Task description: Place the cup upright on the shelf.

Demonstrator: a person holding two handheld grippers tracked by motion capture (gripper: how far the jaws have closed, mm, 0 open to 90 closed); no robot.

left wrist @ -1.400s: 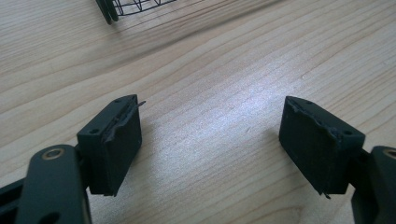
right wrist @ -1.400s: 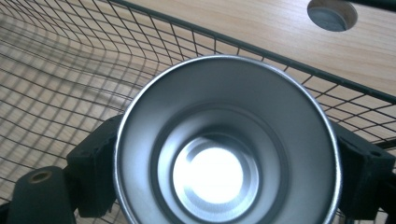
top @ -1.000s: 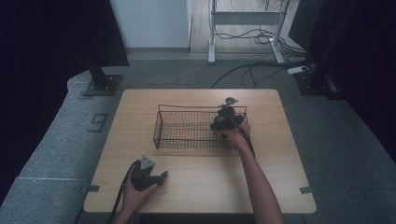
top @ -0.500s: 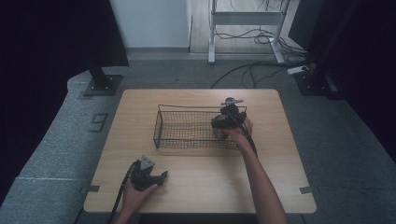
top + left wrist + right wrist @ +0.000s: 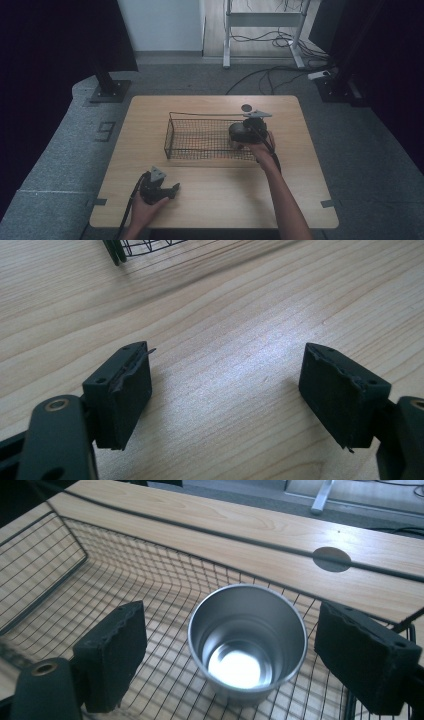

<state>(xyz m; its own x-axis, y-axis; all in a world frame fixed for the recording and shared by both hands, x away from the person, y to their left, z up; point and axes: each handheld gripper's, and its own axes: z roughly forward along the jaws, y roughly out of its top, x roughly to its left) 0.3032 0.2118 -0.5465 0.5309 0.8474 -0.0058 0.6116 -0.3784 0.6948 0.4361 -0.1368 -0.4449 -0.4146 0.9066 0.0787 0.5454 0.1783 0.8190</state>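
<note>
Right between my right claw's [image 5: 235, 650] pads sits a shiny steel cup [image 5: 247, 640], upright in the wire basket [image 5: 60, 575]; jaws just narrowed, gripping nothing.

Wire basket [image 5: 200, 140] at the centre of the table [image 5: 210, 210]; cup [image 5: 247, 640] upright inside its right end. Round hole [image 5: 246, 107] in the tabletop just beyond the basket's far right corner.
</note>
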